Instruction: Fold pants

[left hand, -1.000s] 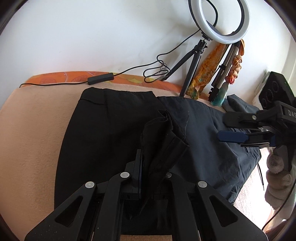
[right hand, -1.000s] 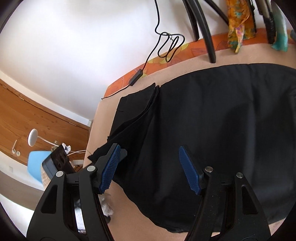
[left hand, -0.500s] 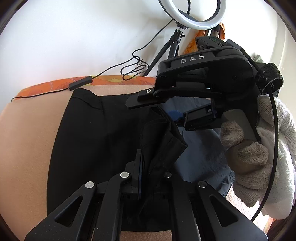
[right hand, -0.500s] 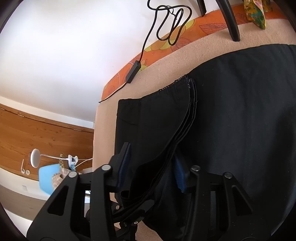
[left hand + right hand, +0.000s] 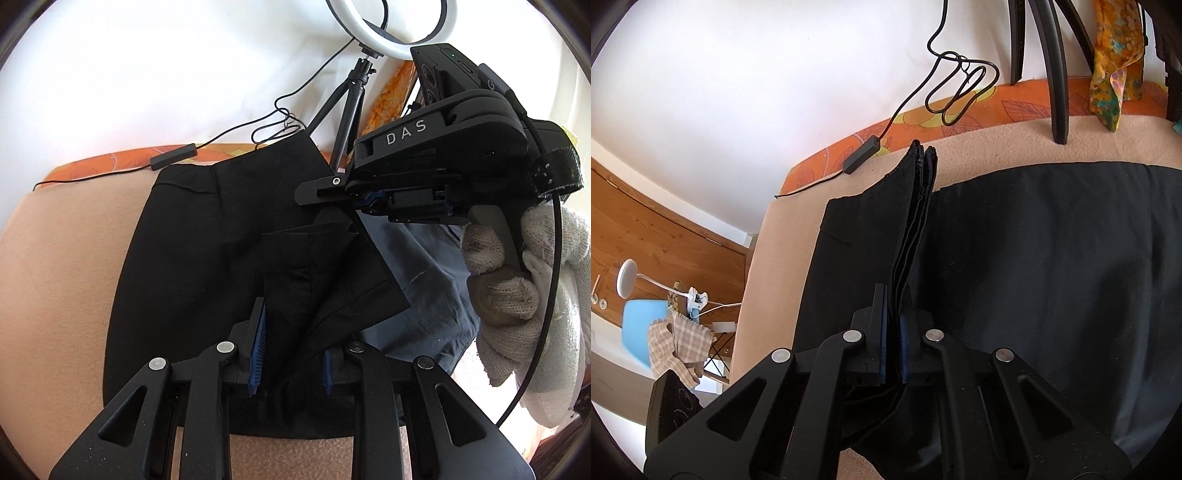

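Black pants [image 5: 192, 258] lie folded on a beige blanket [image 5: 66, 258]. My left gripper [image 5: 291, 354] is low over the near edge. Its jaws are opening, and a raised flap of the pants hangs loosely between the blue pads [image 5: 258, 343]. My right gripper [image 5: 364, 203], held in a white-gloved hand [image 5: 517, 273], is shut on the upper corner of that same flap. In the right wrist view, my right gripper [image 5: 894, 336] pinches a stack of pant layers [image 5: 916, 221] that stands up as a ridge. The rest of the pants [image 5: 1034, 258] lie flat.
A ring light on a tripod [image 5: 391, 33] stands at the back wall, with a cable and inline switch [image 5: 173, 160] on the orange sheet edge. A dark blue-grey garment [image 5: 424, 295] lies at the right. A patterned cloth [image 5: 1115, 62] hangs behind. A blue chair [image 5: 639, 325] stands beyond the bed's left edge.
My right gripper came in from the right and shut on the lifted pant edge. My left gripper's jaws parted, and the bunched cloth in them spread into a flat flap.
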A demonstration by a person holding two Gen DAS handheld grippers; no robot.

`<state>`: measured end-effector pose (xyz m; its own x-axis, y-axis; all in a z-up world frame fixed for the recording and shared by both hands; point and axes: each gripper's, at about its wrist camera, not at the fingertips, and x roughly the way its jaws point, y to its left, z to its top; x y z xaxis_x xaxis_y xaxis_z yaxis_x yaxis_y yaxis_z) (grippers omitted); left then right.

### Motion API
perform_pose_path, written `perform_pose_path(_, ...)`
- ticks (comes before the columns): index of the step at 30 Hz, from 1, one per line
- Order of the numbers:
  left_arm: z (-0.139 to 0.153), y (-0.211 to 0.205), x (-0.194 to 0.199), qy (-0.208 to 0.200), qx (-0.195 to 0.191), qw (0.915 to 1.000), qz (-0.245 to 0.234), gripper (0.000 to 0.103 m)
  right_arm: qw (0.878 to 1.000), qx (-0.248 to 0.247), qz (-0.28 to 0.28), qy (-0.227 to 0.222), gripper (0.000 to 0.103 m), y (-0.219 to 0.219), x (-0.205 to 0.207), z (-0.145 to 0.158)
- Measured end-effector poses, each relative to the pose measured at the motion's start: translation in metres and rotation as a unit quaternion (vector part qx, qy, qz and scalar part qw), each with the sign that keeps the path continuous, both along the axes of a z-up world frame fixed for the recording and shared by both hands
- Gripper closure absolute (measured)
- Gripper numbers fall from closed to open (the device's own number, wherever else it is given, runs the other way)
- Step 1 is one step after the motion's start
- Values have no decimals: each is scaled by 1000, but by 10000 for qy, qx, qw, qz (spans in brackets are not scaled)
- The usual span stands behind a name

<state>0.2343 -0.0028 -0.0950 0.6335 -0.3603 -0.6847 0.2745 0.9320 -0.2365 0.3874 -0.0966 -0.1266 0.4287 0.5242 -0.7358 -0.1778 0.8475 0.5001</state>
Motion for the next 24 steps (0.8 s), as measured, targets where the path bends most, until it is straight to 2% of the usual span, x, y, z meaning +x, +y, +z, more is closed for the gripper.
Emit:
perform_pose_path(2,4,-4,-2,-101,-19,9999,-23,81,10000,-11,-20,-53,97,-8,-2,4)
perform_pose_path(6,12,-14,-9,-266,-147,9994,-176,90,9998,-67,-78,-155,97,-25,-8,13)
perform_pose_path(10,18,-31,-14,-366,-254,9984,-356,92,9995,-166,-138,-243,97,-45,-15,20)
perform_pose_path(18,26,-77,-12,-260,-544,9953,-760,93,9977,-457,-304,-396,97,-94,-23,36)
perform_pose_path(24,32,-119,-9,-85,-759,9898,-1201,93,9951,-749,-441,-464,97,-137,-30,47)
